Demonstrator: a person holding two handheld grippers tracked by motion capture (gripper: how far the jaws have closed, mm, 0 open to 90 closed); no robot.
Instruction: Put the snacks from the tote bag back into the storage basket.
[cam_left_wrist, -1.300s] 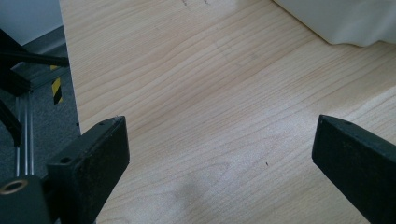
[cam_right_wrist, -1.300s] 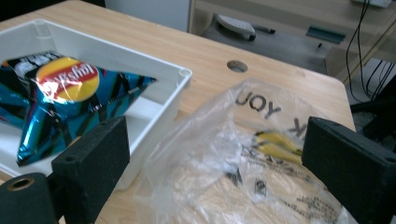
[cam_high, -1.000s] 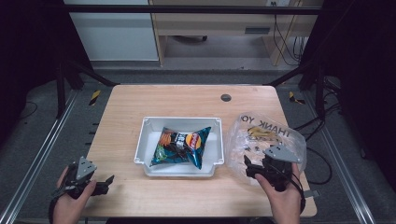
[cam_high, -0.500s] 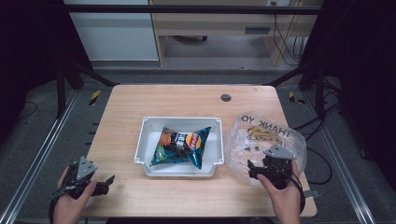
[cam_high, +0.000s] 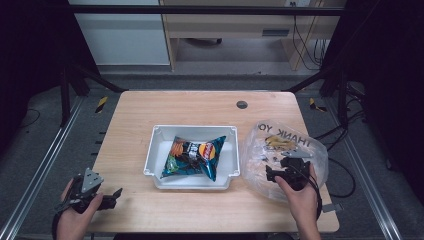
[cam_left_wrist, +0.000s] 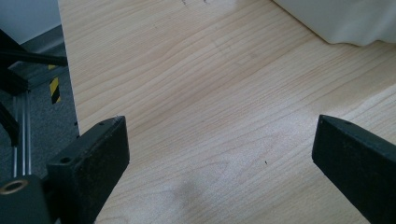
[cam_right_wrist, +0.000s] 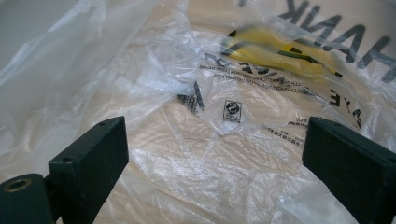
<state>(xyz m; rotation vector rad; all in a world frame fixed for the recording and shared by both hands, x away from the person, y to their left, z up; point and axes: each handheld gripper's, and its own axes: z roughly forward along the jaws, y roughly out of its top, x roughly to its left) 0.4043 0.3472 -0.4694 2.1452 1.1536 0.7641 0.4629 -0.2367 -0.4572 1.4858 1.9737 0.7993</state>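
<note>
Right gripper (cam_high: 272, 173) over plastic bag (cam_high: 310, 150)

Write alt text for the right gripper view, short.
The right gripper, its two black jaws wide open, hovers just above a crumpled clear plastic bag lying on the wooden table. The bag carries black lettering, small print and a yellow mark.

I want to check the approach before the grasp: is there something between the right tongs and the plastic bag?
Nothing visible is in the way. The right tongs are open directly over the plastic bag, with only its crinkled film between the jaws. The white bin with the chip bag sits apart, to the side.
</note>
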